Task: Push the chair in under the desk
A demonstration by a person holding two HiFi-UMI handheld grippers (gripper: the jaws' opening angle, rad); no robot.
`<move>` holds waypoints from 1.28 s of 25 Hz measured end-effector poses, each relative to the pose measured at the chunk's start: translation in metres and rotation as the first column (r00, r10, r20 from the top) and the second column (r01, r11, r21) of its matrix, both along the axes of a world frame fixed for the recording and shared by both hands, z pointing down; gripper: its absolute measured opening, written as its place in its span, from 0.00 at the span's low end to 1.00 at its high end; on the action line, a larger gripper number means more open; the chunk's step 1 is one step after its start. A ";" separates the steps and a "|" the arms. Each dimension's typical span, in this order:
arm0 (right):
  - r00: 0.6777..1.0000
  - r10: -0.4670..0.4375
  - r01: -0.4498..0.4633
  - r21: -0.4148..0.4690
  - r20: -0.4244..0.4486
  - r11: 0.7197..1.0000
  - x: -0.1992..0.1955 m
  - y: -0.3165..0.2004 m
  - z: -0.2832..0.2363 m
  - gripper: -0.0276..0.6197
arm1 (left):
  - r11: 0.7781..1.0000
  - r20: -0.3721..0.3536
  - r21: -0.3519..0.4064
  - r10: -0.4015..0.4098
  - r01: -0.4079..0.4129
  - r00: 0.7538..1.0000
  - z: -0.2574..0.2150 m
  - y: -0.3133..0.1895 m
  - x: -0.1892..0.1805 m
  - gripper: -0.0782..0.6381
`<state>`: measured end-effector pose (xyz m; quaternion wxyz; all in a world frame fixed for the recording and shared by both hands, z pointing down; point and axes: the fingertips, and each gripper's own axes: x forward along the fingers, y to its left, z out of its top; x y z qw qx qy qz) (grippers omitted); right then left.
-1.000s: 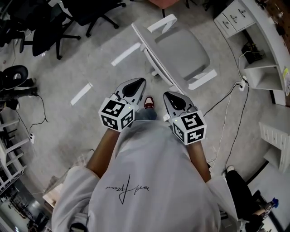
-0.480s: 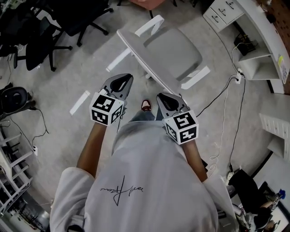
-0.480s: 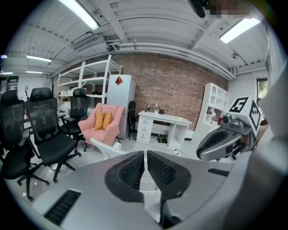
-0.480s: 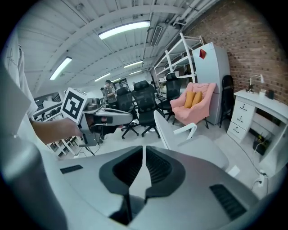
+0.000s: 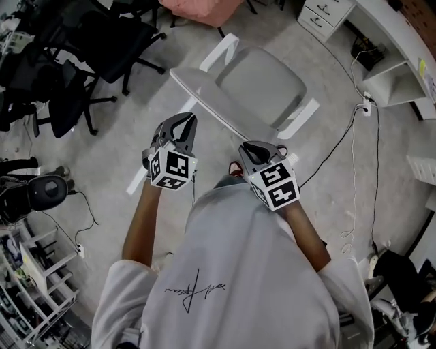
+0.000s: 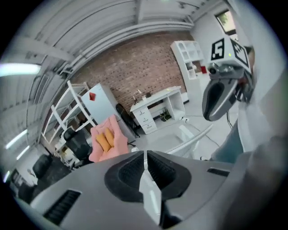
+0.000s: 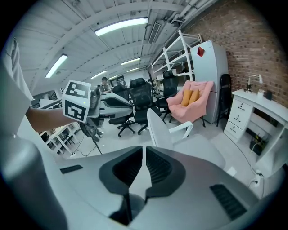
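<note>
While the person stands behind the chair [image 5: 262,85], both tools hang in the air and touch nothing. The left gripper [image 5: 180,120] has its 2 jaws pressed fully together with nothing between them, as its own view confirms [image 6: 144,157]. The right gripper [image 5: 256,146] is likewise closed and empty [image 7: 144,150]. Both bare forearms reach forward from the short sleeves, roughly parallel, with each marker cube nearest the torso and the jaw tips pointing toward the backrest. The left gripper is near the backrest's left half, with bare floor showing between them. The right gripper is close to the backrest's right end, and the right gripper view shows the backrest [image 7: 158,128] ahead of the jaws, not in contact. The chair stands on open floor with its seat on the far side of the backrest, well apart from the white desk [image 5: 385,31] at upper right. Clear floor lies between chair and desk. A cable [image 5: 351,146] runs along the floor to the chair's right, black office chairs [image 5: 88,54] stand to the left, and a pink armchair [image 5: 201,8] sits beyond.
</note>
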<state>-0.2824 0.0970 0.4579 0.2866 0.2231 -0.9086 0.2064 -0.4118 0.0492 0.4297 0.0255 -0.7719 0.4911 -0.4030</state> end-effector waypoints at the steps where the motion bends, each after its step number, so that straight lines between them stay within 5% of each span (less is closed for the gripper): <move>1: 1.000 0.004 -0.004 -0.002 -0.004 1.000 0.000 0.001 0.003 0.09 | 0.999 0.053 -0.002 0.036 -0.036 0.998 0.005 -0.002 -0.001 0.12; 7: 0.999 0.031 -0.031 0.036 -0.003 0.999 -0.003 -0.001 0.005 0.09 | 0.979 0.186 -0.046 0.205 -0.200 0.961 0.025 -0.020 0.001 0.16; 13: 0.998 0.034 -0.030 0.076 -0.053 0.997 -0.012 -0.002 0.012 0.09 | 0.931 0.326 -0.115 0.364 -0.345 0.872 0.041 -0.027 0.005 0.21; 26: 0.989 0.014 0.007 0.143 -0.145 0.990 -0.027 -0.015 0.013 0.10 | 0.873 0.399 -0.251 0.488 -0.419 0.776 0.070 -0.042 -0.014 0.28; 29: 0.988 -0.010 0.032 0.143 -0.152 0.989 -0.032 -0.015 0.014 0.23 | 0.856 0.437 -0.278 0.516 -0.435 0.737 0.077 -0.046 -0.019 0.28; 32: 0.982 -0.010 0.040 0.154 -0.191 0.987 -0.033 -0.018 0.022 0.24 | 0.845 0.466 -0.314 0.535 -0.434 0.705 0.087 -0.051 -0.024 0.29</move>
